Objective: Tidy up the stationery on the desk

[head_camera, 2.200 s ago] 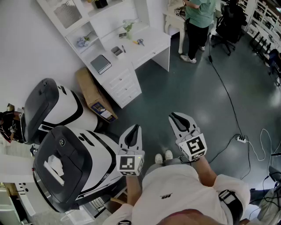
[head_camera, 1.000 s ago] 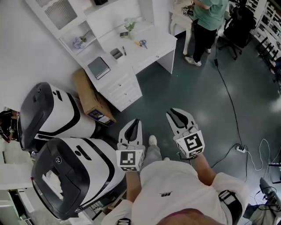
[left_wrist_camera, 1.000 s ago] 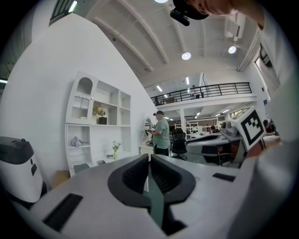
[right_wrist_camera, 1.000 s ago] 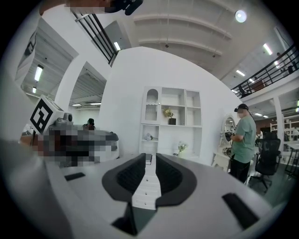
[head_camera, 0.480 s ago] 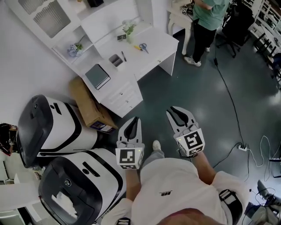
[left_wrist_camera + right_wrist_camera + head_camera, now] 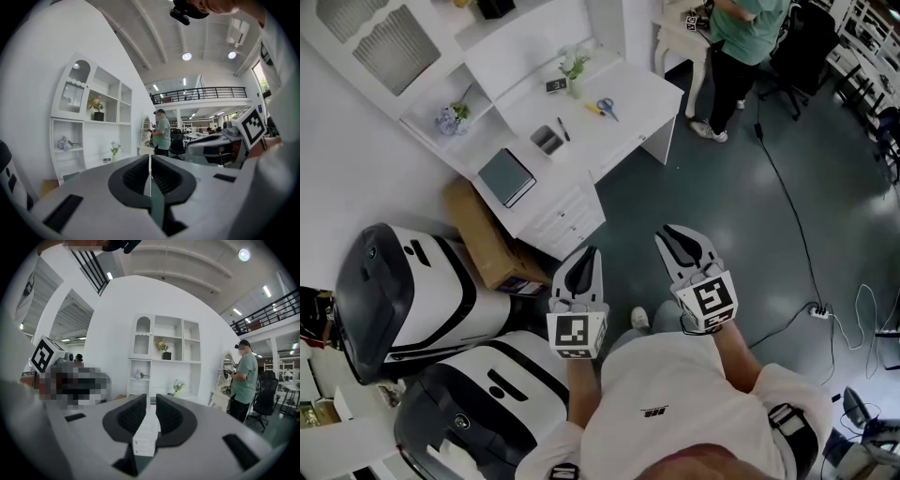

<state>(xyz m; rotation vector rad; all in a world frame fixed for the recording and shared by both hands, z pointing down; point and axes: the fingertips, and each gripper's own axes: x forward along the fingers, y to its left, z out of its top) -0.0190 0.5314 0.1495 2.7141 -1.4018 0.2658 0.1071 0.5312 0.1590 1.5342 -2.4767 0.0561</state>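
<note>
Both hold nothing: the left gripper (image 6: 589, 253) is clenched, the right gripper (image 6: 675, 234) slightly parted.

Bare floor (image 6: 703, 187) is lying open up to the table (image 6: 628, 94) front. A box (image 6: 478, 234) and two white machines (image 6: 412, 277) are crowding the left side; a person (image 6: 733, 42) is standing by the table's far end, a cable (image 6: 789, 211) trailing right

I see a white desk (image 6: 630, 86) against the wall. On top: scissors (image 6: 602, 106), a dark pen (image 6: 563, 128), a small grey tray (image 6: 547, 140), a grey book (image 6: 506, 175) over the drawers, and a potted plant (image 6: 573, 67) at the back.
</note>
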